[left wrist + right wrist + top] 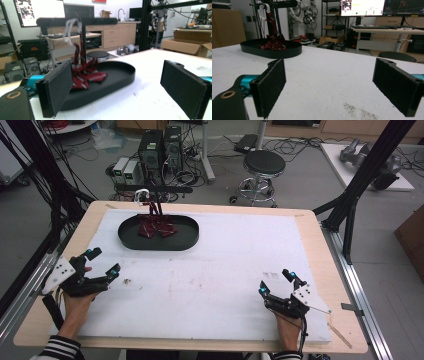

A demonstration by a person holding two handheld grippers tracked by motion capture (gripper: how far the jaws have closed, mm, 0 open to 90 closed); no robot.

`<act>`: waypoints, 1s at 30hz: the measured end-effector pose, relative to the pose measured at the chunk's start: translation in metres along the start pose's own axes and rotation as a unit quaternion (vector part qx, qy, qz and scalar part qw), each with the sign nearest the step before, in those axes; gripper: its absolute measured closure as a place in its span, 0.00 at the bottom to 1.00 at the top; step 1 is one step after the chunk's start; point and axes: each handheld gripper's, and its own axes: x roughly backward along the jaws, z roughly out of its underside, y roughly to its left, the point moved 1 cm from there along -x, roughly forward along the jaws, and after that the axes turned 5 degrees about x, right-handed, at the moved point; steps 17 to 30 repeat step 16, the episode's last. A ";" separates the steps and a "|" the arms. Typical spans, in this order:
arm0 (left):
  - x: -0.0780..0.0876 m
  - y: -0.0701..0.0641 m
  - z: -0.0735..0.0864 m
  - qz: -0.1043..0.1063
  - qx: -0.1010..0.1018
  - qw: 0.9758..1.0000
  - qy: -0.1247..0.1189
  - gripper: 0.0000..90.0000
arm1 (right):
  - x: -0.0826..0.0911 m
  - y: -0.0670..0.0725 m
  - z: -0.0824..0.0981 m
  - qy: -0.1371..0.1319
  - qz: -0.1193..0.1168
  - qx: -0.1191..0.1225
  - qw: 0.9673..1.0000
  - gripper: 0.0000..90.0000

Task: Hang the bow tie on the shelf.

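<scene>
Necktie heaped in black tray; both claws released, empty. Approach low, pinch one fold.

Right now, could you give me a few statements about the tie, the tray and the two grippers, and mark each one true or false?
1. The dark red striped tie lies bunched in the black oval tray, with one end running up to the black stand. True.
2. The left gripper is clamped on the tie. False: its jaws stand open with nothing between them, apart from the tray.
3. The right gripper is open over the bare white mat. True.
4. The tray sits at the near right corner of the table. False: it sits at the far left part of the mat.
5. A round black stool stands on the floor beyond the table. True.
</scene>
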 end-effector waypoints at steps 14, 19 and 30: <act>0.004 -0.007 0.030 0.007 0.012 1.000 0.001 0.13 | 0.000 0.001 0.000 0.001 0.002 0.002 1.000 0.12; 0.004 -0.008 0.030 0.004 0.011 1.000 0.002 0.13 | 0.000 0.001 0.000 0.000 0.002 0.002 1.000 0.12; 0.004 -0.008 0.030 0.004 0.011 1.000 0.002 0.13 | 0.000 0.001 0.000 0.000 0.002 0.002 1.000 0.12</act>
